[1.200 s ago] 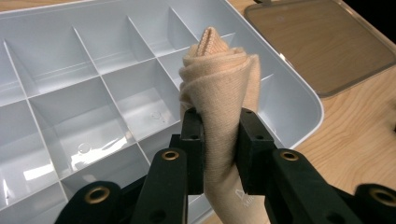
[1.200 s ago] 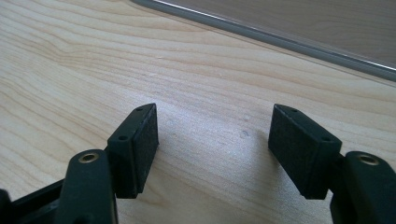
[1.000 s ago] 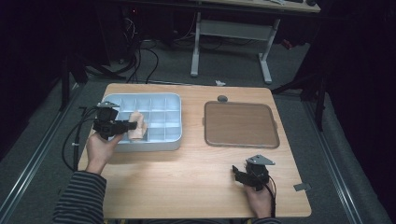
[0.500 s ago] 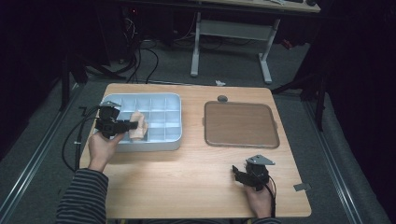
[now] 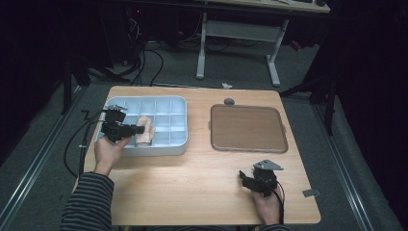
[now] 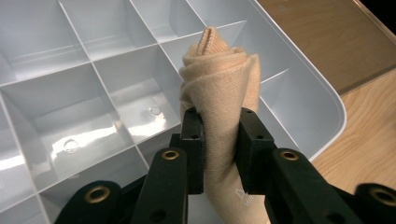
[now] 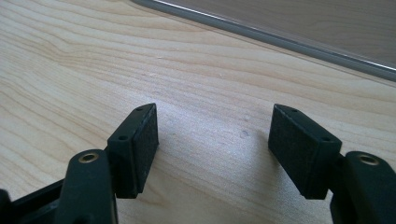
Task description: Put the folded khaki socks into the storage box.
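A rolled beige cloth (image 6: 224, 88) is pinched between the black jaws of my left gripper (image 6: 222, 126), which is shut on it. It hangs over the compartments of a pale blue divided tray (image 6: 322, 107). In the high view the left gripper (image 5: 139, 129) holds the beige cloth (image 5: 144, 132) over the near side of the tray (image 5: 180, 144) at the table's left. My right gripper (image 7: 212, 135) rests low over bare wood, jaws wide apart with nothing between them. From above, the right gripper (image 5: 248, 179) sits near the table's front right.
A flat brown tray (image 5: 248, 127) lies at the right of the wooden table (image 5: 192, 178); its rim (image 7: 280, 39) crosses the top of the right gripper view. A small grey knob (image 5: 229, 101) sits behind it. Cables trail off the table's left edge.
The left hand has shifted slightly with the cloth still in its jaws. The right hand has stayed put.
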Demonstrator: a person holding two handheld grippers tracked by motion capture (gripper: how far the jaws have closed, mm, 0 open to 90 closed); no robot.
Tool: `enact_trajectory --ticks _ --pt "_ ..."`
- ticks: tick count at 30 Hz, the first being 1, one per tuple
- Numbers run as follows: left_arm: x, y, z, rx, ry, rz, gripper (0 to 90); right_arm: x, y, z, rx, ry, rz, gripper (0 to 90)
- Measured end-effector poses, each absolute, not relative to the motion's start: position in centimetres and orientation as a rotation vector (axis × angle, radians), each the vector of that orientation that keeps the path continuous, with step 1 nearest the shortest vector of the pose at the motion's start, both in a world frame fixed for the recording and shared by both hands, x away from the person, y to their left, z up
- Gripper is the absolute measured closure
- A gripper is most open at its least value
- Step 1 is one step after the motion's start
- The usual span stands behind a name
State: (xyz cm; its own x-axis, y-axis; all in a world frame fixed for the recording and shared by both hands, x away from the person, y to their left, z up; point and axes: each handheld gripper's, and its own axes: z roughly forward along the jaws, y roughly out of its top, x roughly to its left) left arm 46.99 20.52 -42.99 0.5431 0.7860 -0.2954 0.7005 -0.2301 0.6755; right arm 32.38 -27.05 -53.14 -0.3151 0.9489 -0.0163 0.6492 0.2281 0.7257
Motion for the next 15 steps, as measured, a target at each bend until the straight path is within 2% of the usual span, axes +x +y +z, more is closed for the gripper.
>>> enact_trajectory --ticks 15 --pt "47.5 20.1 -44.0 2.032 1.222 0.127 75.0 32.4 -27.1 -53.1 1.465 2.047 0.866 33.1"
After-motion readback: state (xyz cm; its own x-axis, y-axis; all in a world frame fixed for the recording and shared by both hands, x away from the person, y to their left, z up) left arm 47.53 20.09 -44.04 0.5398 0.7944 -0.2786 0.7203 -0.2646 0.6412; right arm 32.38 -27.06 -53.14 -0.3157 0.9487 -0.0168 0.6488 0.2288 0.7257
